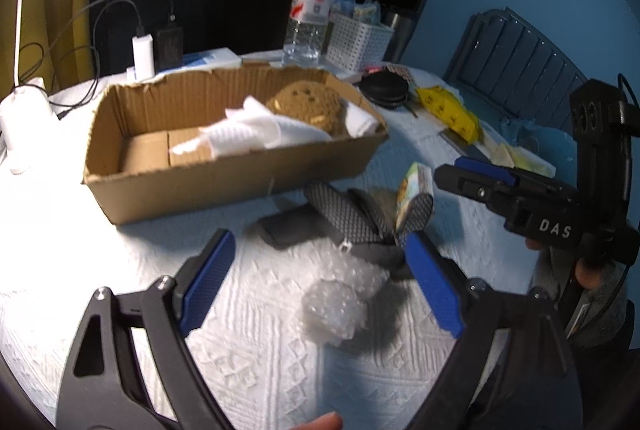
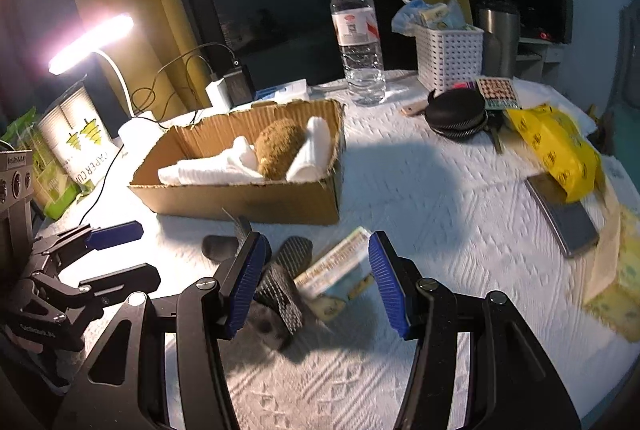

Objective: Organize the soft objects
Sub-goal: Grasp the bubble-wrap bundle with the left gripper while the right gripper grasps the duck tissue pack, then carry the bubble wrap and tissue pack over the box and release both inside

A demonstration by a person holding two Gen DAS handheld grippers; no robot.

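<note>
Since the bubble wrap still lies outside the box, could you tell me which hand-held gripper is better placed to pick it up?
Left, probably. The left hand-held gripper is open with the bubble wrap between its fingers; the right hand-held gripper frames a small carton instead.

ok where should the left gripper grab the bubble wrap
Grip the rounded near lump of the bubble wrap, coming from above with the open left gripper straddling it. It lies loose on the cloth, crumpled and squashy, so its bulging middle gives most to pinch.
</note>
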